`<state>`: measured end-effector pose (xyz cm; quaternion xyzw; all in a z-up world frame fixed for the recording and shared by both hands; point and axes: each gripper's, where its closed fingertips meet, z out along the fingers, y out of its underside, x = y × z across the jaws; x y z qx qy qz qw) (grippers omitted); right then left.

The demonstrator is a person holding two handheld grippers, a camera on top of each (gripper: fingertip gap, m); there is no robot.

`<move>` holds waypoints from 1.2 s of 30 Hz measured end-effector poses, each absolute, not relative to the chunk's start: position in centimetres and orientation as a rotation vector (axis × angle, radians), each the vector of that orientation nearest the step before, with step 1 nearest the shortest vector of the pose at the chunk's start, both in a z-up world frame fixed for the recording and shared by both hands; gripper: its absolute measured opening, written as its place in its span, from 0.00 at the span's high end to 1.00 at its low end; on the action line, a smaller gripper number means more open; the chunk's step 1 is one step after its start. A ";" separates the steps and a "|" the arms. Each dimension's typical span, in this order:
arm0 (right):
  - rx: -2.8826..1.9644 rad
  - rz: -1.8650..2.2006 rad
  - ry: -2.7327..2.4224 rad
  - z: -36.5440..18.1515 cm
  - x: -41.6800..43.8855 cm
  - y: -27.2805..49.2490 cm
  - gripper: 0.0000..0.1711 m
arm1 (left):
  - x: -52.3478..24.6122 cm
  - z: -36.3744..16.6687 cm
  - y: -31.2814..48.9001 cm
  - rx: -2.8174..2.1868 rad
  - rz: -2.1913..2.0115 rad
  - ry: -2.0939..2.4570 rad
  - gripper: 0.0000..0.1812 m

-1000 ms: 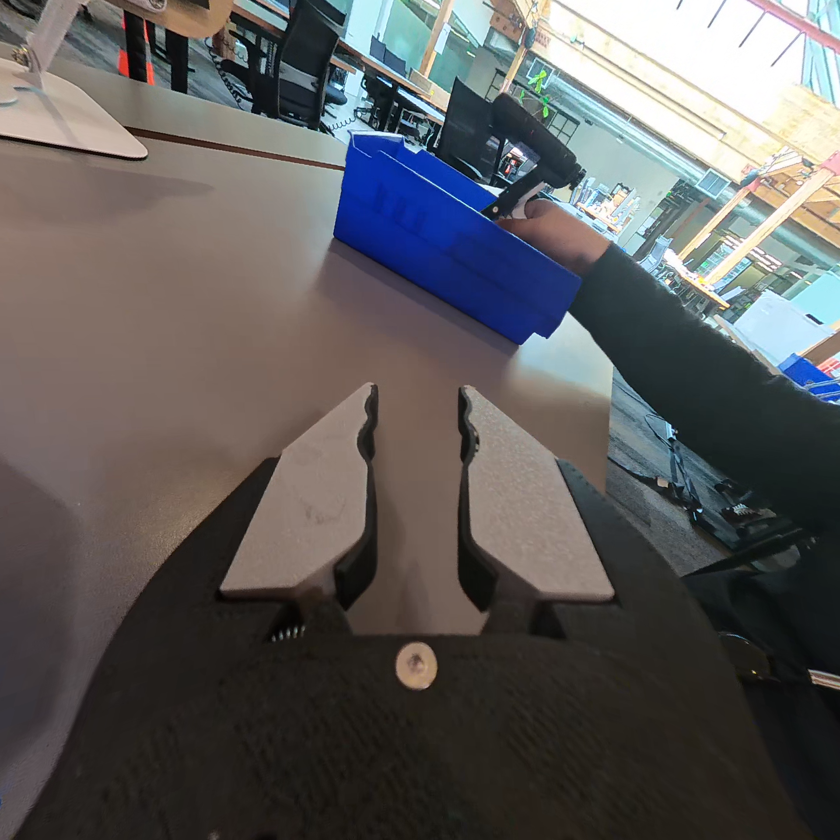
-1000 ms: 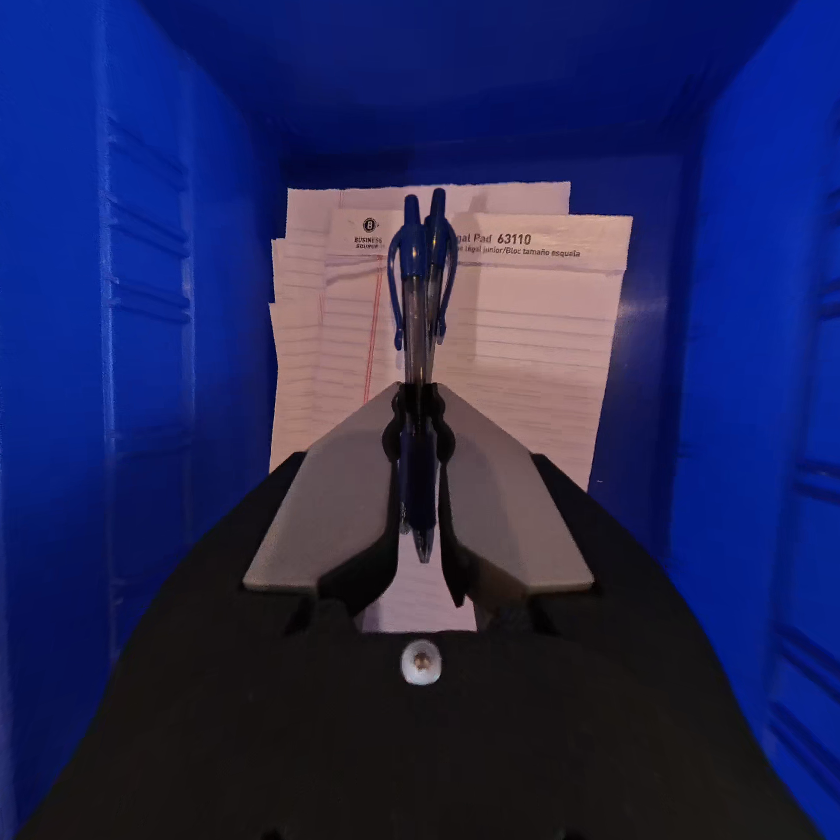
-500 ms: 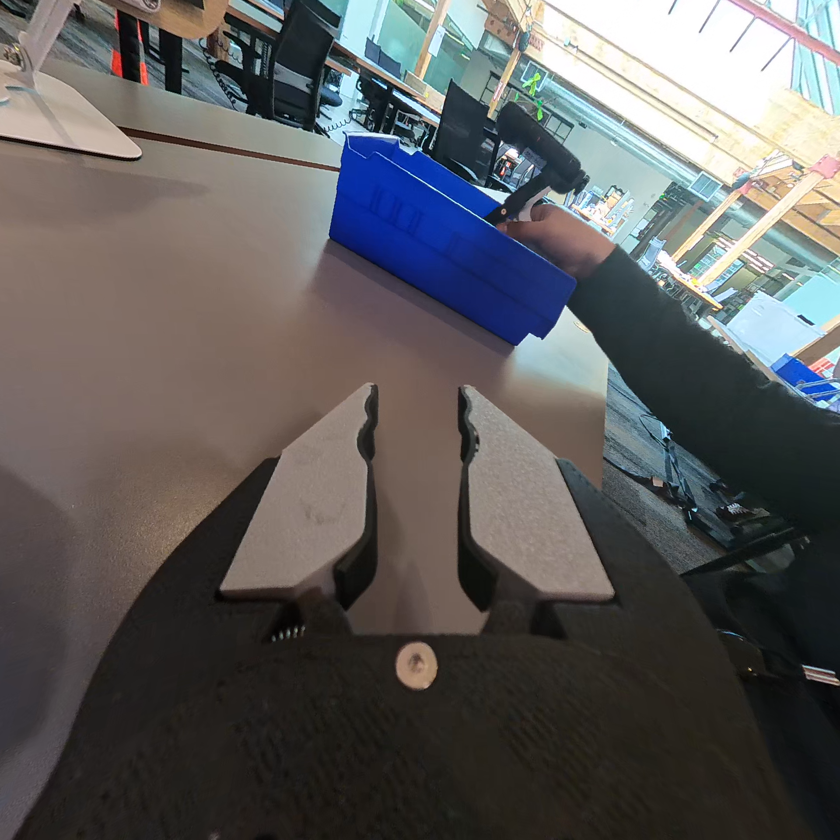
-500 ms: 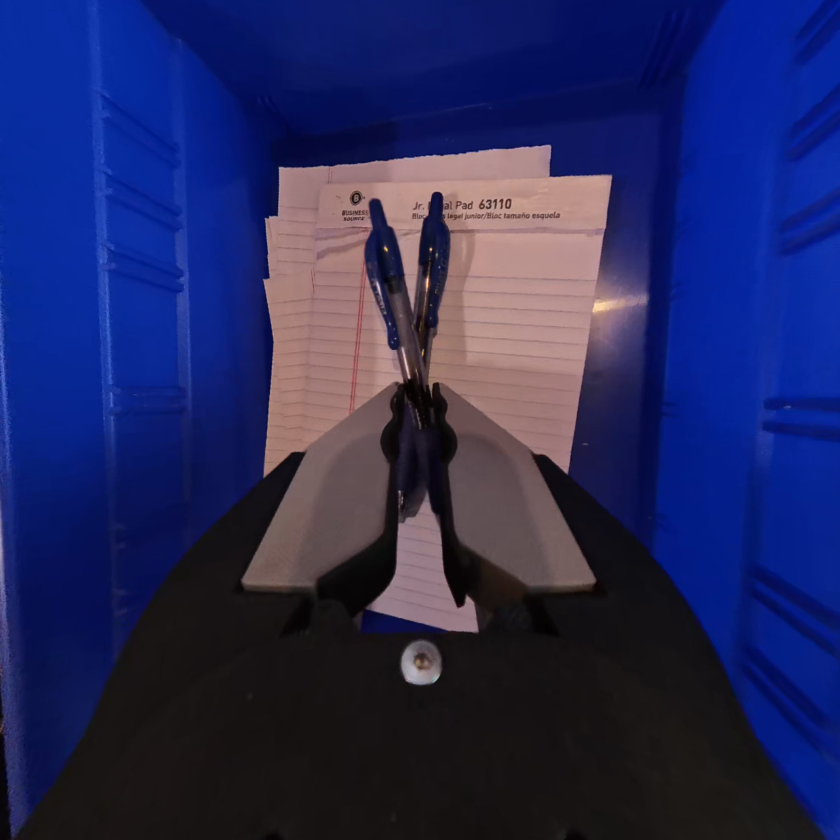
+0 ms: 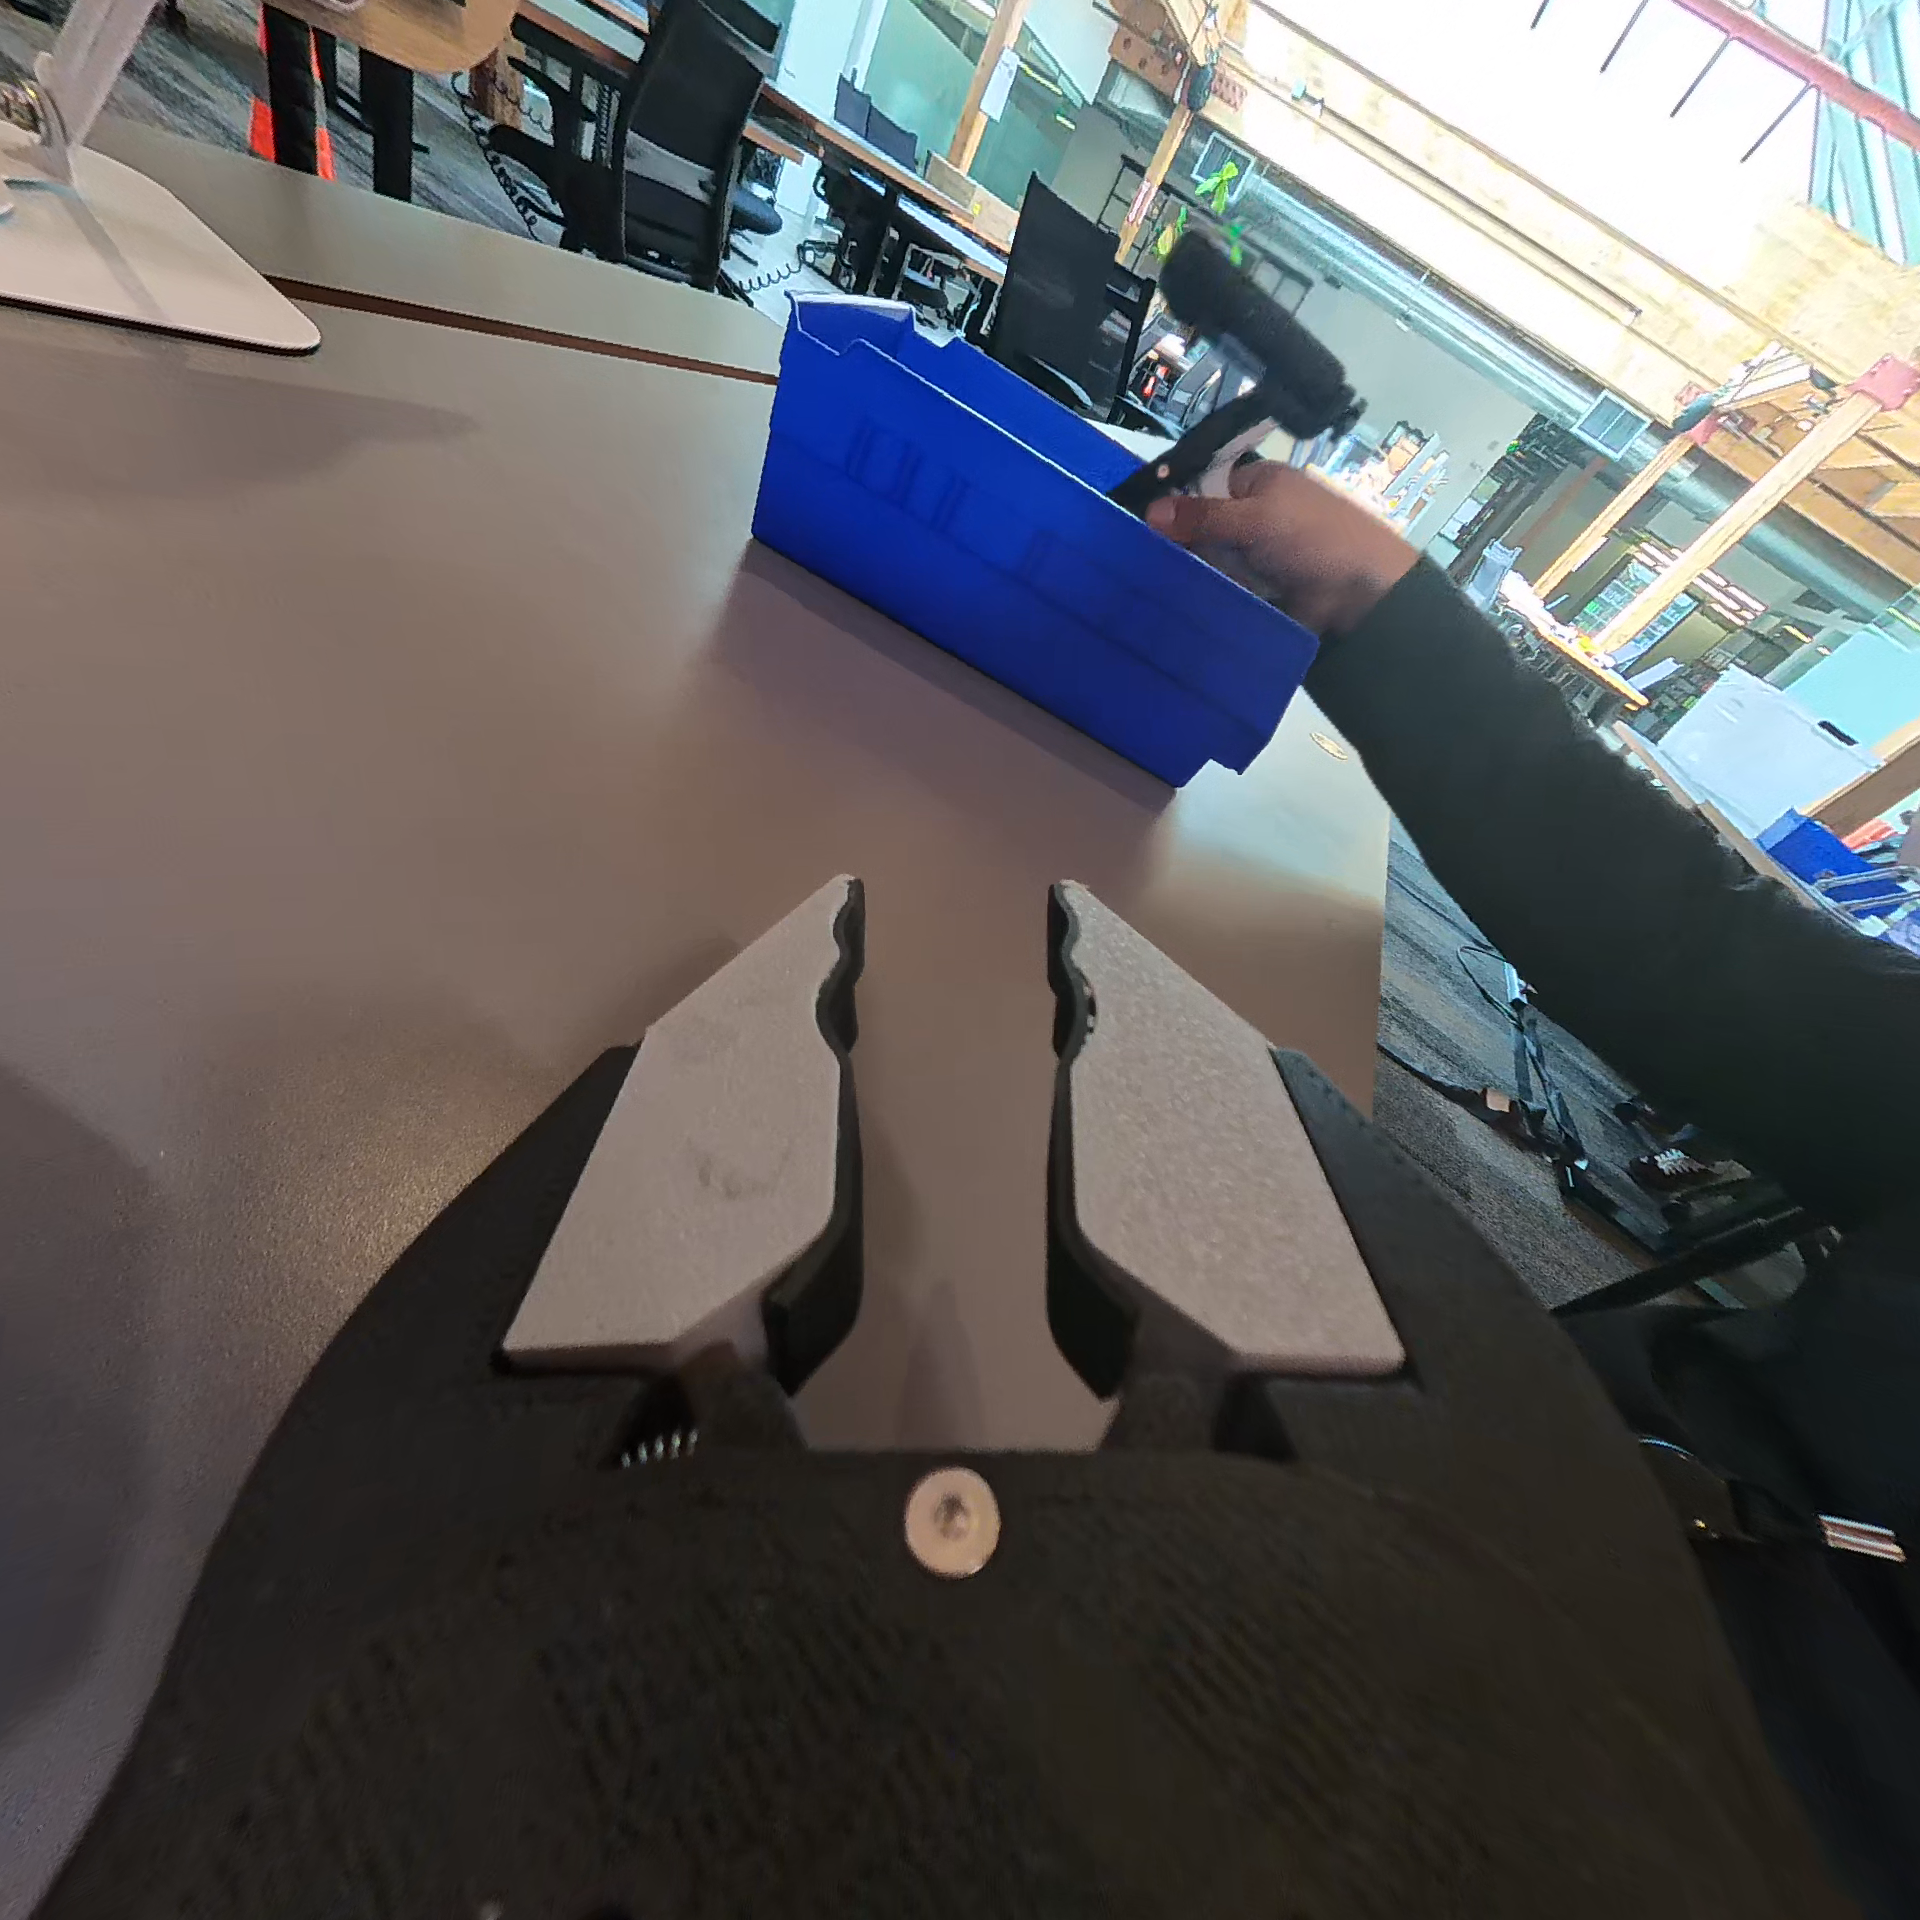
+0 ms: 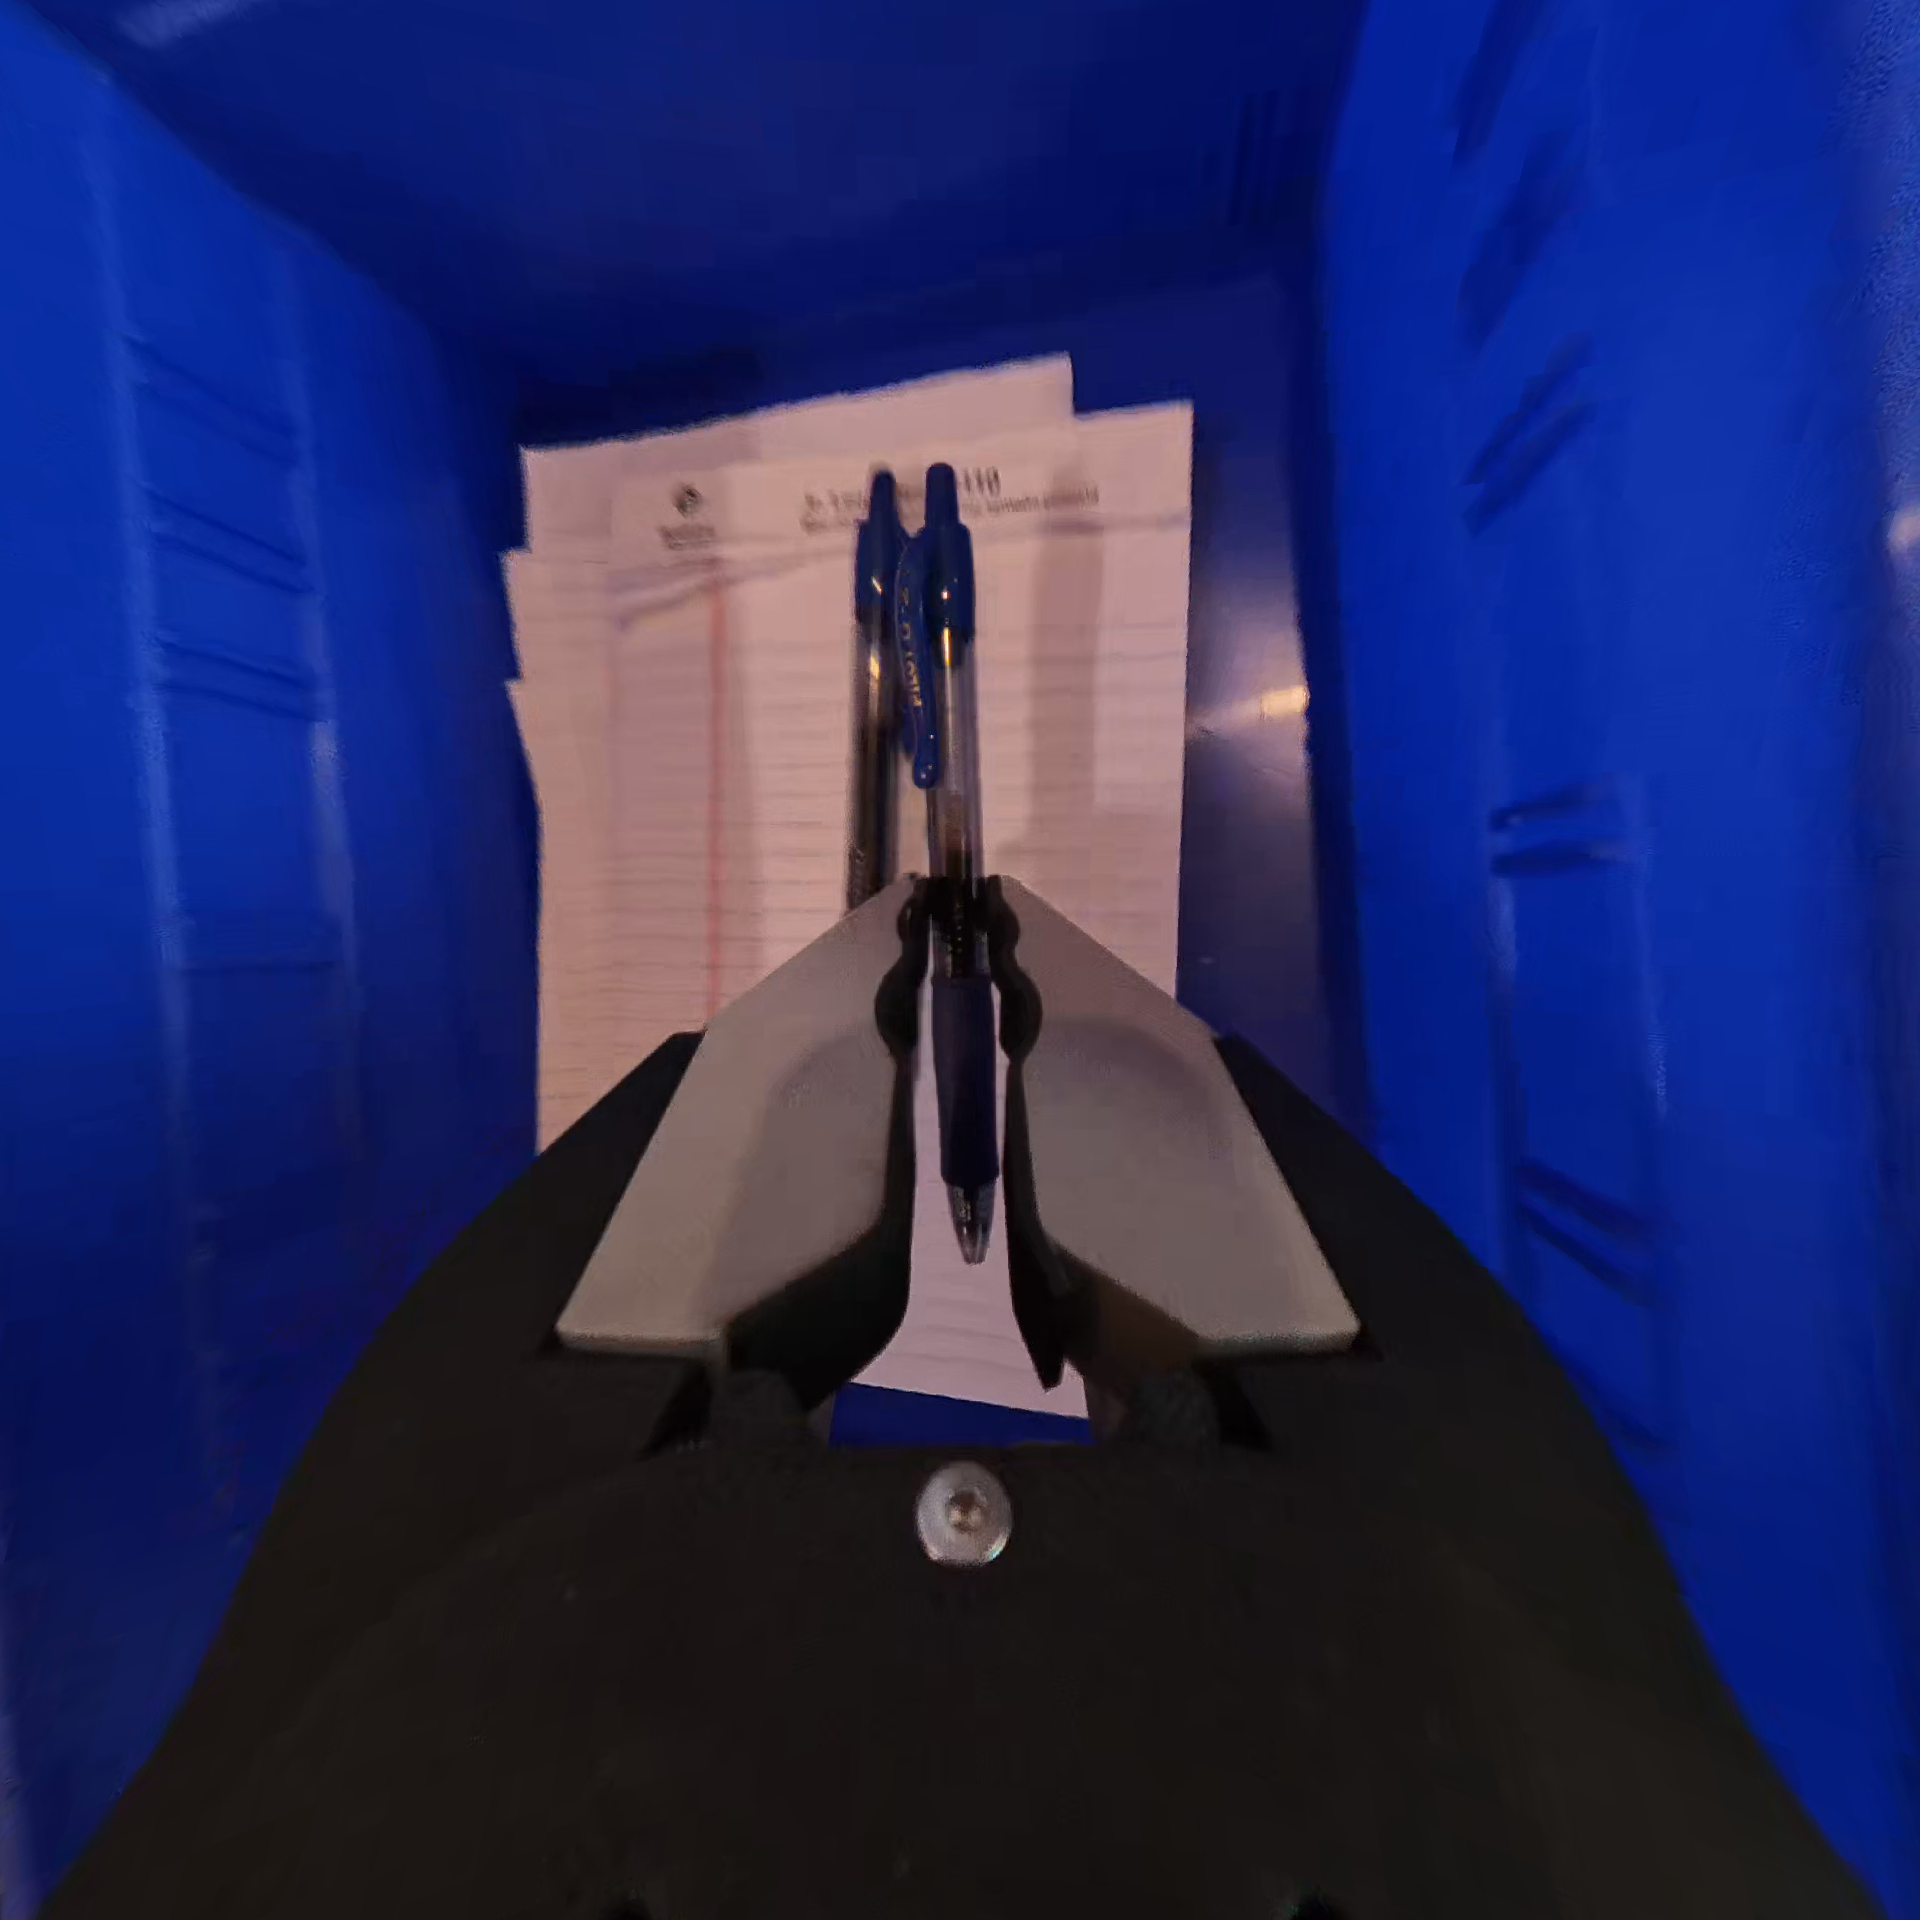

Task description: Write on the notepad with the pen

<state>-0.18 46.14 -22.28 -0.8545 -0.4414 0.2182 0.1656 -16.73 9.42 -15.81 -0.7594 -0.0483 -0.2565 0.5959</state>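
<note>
Right wrist view looks down into a blue bin [image 6: 239, 831], its ribbed walls rising on both sides. The right tongs [image 6: 958, 894] are pinching a pen [image 6: 951, 727] with a clear barrel, a blue cap end and a dark blue grip; the grip sits between the two grey fingers [image 6: 769, 1164] and the writing tip points back toward the camera. A second pen [image 6: 871, 665] of the same kind shows just to the left of the held one and partly behind it; whether the two touch is not clear through the blur. Under both pens lies the notepad [image 6: 1081, 727], white lined paper with a red margin line, resting on the floor of the bin with loose sheets poking out along its left and far edges.

Left wrist view shows the left tongs [image 5: 954, 904] spread apart with nothing between them, hanging low over a bare grey surface [image 5: 364, 727]. The blue bin [image 5: 935, 509] stands farther off on that surface, near its right edge. A hand [image 5: 1278, 540] in a black sleeve [image 5: 1579, 831] holds the other tool over the bin's near end, its black handle slanting up and to the right. A flat white stand base [image 5: 145, 270] rests at the far left of the surface
</note>
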 end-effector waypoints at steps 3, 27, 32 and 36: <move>-2.407 0.693 -1.236 -22.1 -0.5 46.0 0.95 | -16.7 -15.8 9.4 -1.760 -0.594 -0.112 0.82; -1.189 1.106 -1.329 -2.3 -10.9 24.9 0.72 | -16.7 -15.9 9.4 -1.769 -0.589 -0.109 0.82; -0.922 1.141 -1.376 -5.8 -14.9 19.4 0.80 | -16.8 -15.7 9.4 -1.758 -0.583 -0.109 0.82; -0.969 1.242 -1.411 -10.3 -15.9 18.5 0.78 | -16.8 -15.6 9.3 -1.750 -0.584 -0.107 0.82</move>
